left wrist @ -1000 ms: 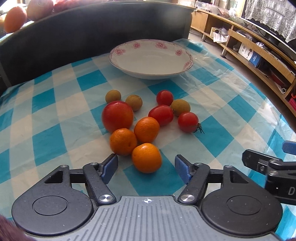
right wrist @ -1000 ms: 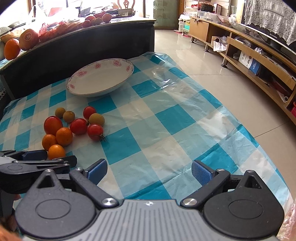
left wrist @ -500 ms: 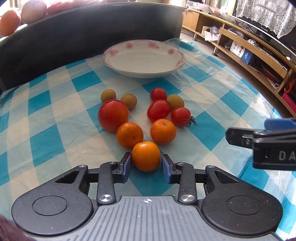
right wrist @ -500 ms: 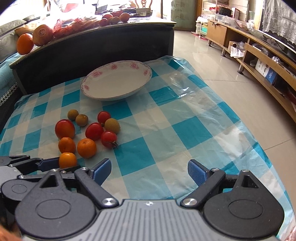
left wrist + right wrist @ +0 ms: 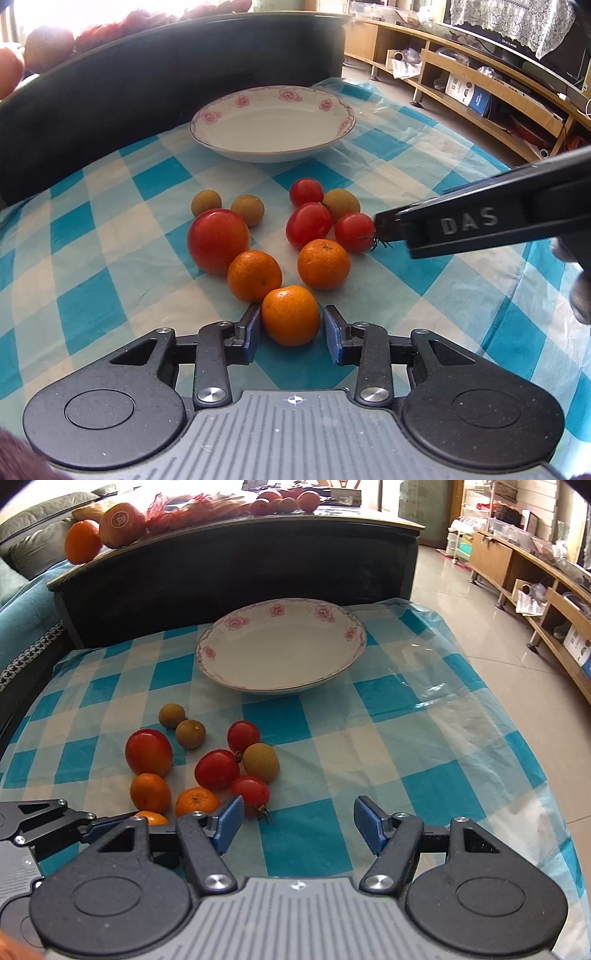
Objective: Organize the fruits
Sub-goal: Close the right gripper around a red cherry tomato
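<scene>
Left tongs (image 5: 291, 334) bracket the nearest dimpled mandarin (image 5: 290, 314), blue pads beside its skin, contact unclear. Right tongs (image 5: 298, 821) gape wide, empty. Beyond: glossy tomatoes (image 5: 308, 225), matte longans (image 5: 247, 209) on the checked plastic worktop (image 5: 388, 177), then a glazed floral dish (image 5: 273, 123).

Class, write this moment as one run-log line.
left gripper: closing around nearest orange, contact unclear | right gripper: open, beside small tomato | plate: no fruit

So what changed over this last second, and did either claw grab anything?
The left claw narrowed around the nearest orange; a sliver of gap remains on its right side, so contact is unclear. The right claw moved toward the stemmed tomato, open. Plate and other fruit stayed put.
</scene>
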Demonstrator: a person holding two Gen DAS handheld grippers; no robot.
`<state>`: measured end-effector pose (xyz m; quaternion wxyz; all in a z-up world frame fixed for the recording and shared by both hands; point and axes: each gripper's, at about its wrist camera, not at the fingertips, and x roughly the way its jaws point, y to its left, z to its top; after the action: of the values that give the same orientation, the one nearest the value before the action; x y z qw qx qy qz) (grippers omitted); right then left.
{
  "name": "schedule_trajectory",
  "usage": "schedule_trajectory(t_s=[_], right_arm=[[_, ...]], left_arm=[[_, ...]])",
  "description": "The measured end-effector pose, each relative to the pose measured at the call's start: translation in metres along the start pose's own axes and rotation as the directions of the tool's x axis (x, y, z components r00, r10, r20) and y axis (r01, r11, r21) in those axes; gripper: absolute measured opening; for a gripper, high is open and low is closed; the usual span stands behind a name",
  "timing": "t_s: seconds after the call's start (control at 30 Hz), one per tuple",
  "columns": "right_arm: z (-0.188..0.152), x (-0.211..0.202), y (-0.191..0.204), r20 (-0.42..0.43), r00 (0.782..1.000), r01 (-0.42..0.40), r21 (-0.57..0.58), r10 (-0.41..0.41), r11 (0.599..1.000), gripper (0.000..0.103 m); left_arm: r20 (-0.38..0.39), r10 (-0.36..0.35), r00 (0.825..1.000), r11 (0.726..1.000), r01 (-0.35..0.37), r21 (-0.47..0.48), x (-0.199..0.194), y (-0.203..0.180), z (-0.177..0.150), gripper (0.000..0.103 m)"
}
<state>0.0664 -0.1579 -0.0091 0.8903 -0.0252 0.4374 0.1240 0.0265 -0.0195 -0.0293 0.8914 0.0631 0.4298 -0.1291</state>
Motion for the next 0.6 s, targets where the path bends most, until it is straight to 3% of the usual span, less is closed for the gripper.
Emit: schedule_trajectory(t_s=[0.2, 0.3, 0.4, 0.47, 0.5, 0.6], right_arm=[[0.006, 0.021, 0.011, -0.031, 0.999, -0.032, -0.08, 0.03, 0.996, 0.067], [0.008, 0.032, 0.013, -0.065, 0.996, -0.062, -0.097, 0.055, 0.993, 0.052], [0.006, 0.035, 0.016, -0.063, 0.997, -0.047, -0.133, 0.039, 0.99, 0.049], [0.005, 0.034, 0.018, -0.055, 0.998, -0.031, -0.158, 0.022, 0.987, 0.042], [0.005, 0.033, 0.017, -0.056, 0.998, -0.035, -0.153, 0.027, 0.988, 0.033], [0.005, 0.03, 0.011, -0.071, 0.996, -0.055, -0.117, 0.047, 0.992, 0.031]], left_arm=[[0.006, -0.008, 1.0, 1.0, 0.008, 0.006, 0.001, 0.0, 0.0, 0.048], [0.008, -0.012, 1.0, 1.0, 0.011, 0.007, 0.001, 0.001, -0.001, 0.049], [0.009, -0.014, 1.0, 1.0, 0.014, 0.015, 0.001, 0.001, -0.001, 0.05], [0.01, -0.017, 1.0, 1.0, 0.017, 0.014, 0.001, 0.002, -0.001, 0.05], [0.01, -0.017, 1.0, 1.0, 0.016, 0.014, 0.001, 0.002, -0.001, 0.05], [0.009, -0.021, 1.0, 1.0, 0.021, 0.013, 0.0, 0.002, -0.002, 0.049]])
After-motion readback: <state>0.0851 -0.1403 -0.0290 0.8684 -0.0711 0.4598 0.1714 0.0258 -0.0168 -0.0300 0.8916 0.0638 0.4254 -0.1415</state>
